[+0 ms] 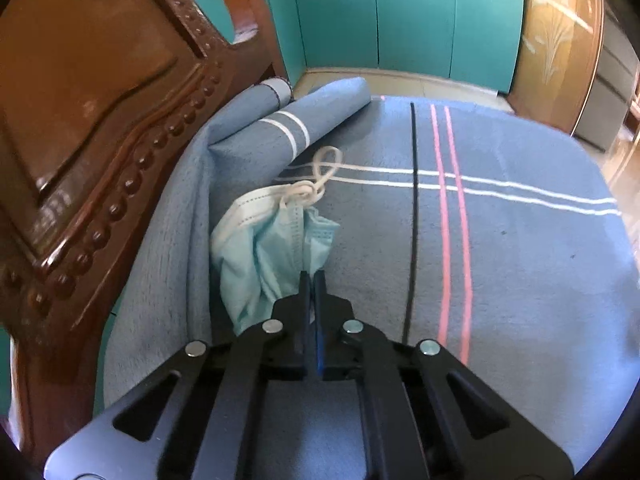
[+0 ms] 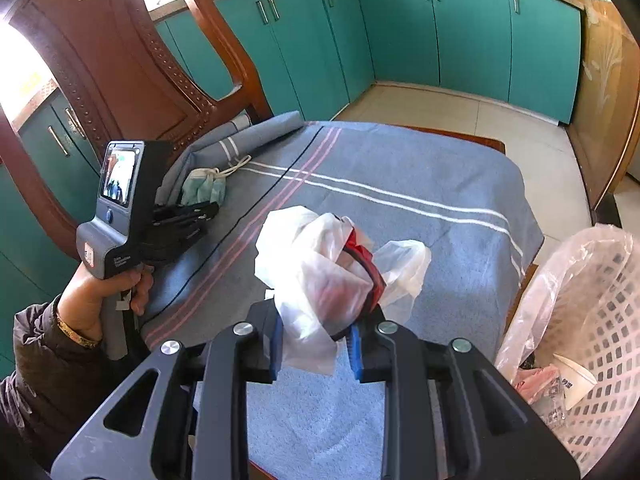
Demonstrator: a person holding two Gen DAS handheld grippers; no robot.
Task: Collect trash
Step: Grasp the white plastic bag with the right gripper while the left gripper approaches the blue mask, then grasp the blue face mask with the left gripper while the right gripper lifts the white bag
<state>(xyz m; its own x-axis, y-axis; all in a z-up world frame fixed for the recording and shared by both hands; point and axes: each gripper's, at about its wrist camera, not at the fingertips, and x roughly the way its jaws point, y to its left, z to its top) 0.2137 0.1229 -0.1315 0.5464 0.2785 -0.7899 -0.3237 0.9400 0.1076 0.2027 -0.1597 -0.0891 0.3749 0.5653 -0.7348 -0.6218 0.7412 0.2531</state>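
Only the right wrist view shows the basket [image 2: 600, 312]; right tool [image 2: 316, 344] clamps a plastic bag [image 2: 312, 264], left tool [image 1: 313, 280] pinches the mask [image 1: 264, 248].

Teal cabinets [image 2: 400, 32] line the far wall ahead of me, pale floor tiles [image 2: 460, 108] below; a carved wooden chair back [image 1: 100, 120] fills my upper left, sunlight glaring behind.
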